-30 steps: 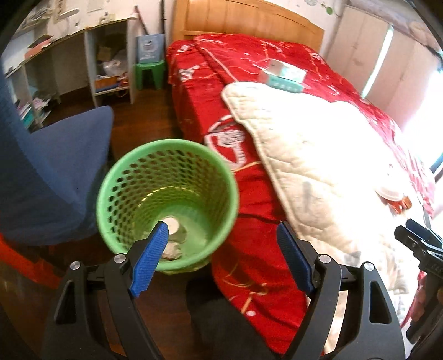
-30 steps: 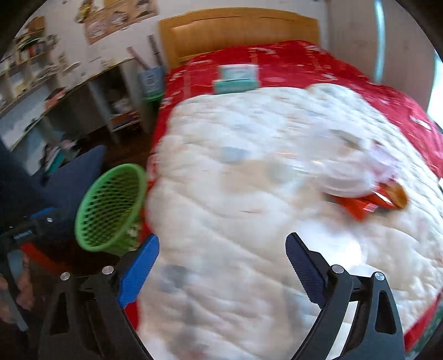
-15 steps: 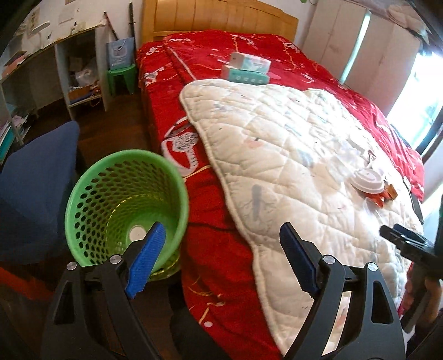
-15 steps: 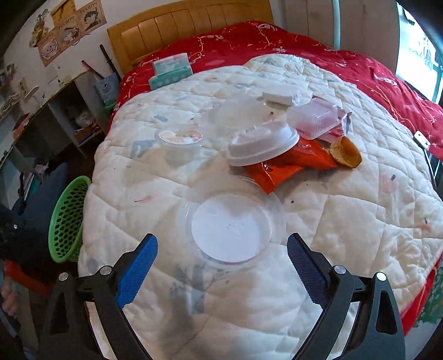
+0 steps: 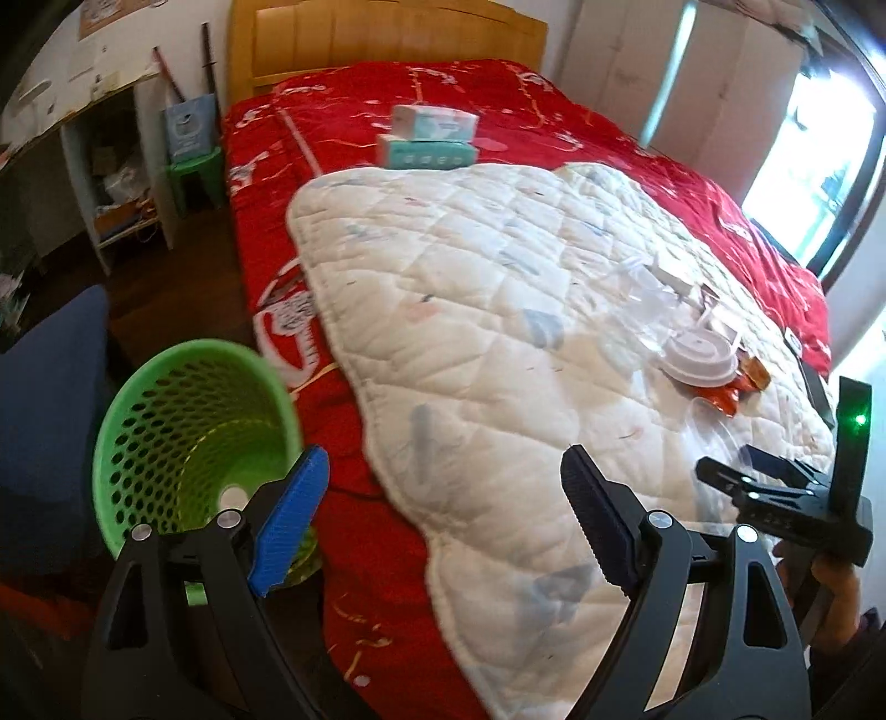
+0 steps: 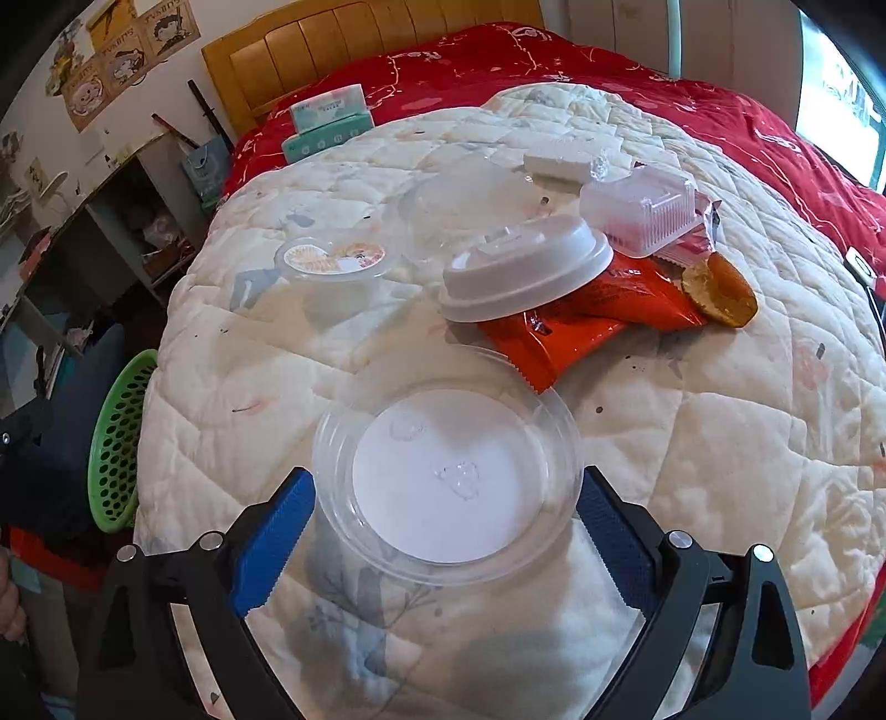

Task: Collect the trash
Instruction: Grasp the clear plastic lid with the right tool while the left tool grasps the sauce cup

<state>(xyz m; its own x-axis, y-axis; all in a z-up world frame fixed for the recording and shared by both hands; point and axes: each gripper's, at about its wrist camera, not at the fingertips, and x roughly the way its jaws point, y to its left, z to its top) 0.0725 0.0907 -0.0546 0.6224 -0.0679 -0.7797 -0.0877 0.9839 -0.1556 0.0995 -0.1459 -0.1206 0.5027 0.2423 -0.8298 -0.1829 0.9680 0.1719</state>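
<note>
Trash lies on a white quilt (image 6: pixel 720 443) on the bed. A clear round plastic lid (image 6: pixel 446 471) lies between the fingers of my open right gripper (image 6: pixel 446 498), which is not closed on it. Beyond lie a white cup lid (image 6: pixel 526 268), an orange snack wrapper (image 6: pixel 587 315), a cookie (image 6: pixel 720 291), a clear box (image 6: pixel 642 213), a small sealed cup (image 6: pixel 332 266) and a clear dome lid (image 6: pixel 465 199). A green basket (image 5: pixel 188 432) stands on the floor by the bed, with a bit of trash inside. My open, empty left gripper (image 5: pixel 443 498) hovers over the bed's edge beside it.
Two tissue packs (image 5: pixel 429 138) sit near the wooden headboard (image 5: pixel 387 44). A blue chair (image 5: pixel 50 415) stands left of the basket. Desk shelves (image 5: pixel 111 166) and a green stool (image 5: pixel 191 171) line the left wall. The right gripper's body (image 5: pixel 786 498) shows at the right of the left wrist view.
My right gripper has moved forward and down so the clear lid now lies between its fingers. My left gripper has swung right, away from the basket, towards the bed.
</note>
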